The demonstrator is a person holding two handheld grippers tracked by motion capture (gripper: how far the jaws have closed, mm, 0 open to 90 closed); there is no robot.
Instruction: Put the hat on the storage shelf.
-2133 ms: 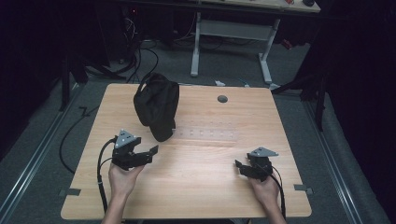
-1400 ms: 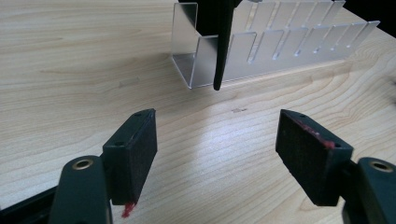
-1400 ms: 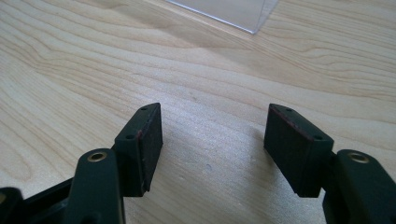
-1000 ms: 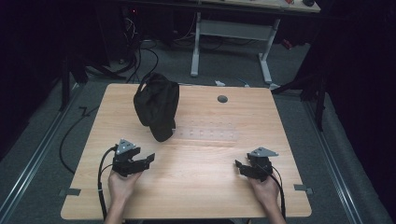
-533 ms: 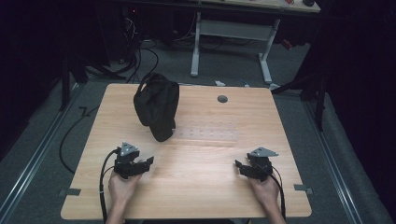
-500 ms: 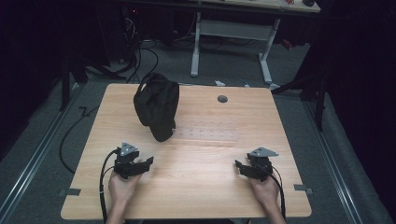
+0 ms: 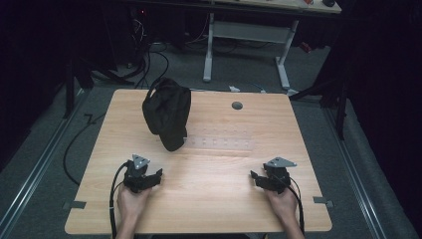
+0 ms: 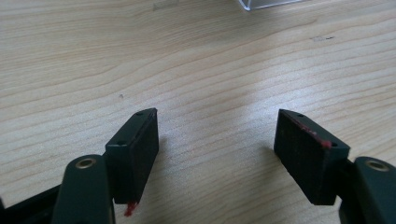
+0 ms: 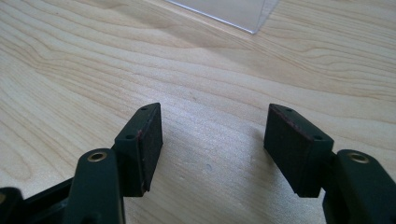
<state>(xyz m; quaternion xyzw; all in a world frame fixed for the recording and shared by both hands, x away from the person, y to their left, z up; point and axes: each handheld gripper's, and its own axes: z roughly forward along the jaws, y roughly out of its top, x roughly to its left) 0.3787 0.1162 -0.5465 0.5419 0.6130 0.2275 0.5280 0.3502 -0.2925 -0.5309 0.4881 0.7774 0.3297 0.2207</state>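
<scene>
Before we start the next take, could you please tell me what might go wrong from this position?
1. The clear plastic strip at mid-table is nearly invisible against the wood, so a tool could easily misjudge its edge or push it.
2. The black bag sits slumped beside the strip's left end; reaching there with the left tool might snag it.
3. The left tool's cable loops on the table and could drag.

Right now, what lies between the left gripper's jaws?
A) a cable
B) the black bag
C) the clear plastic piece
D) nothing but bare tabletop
D: in the left gripper view the left gripper has its jaws spread apart over bare wood of the table, while the black bag sits farther back in the high view.
</scene>
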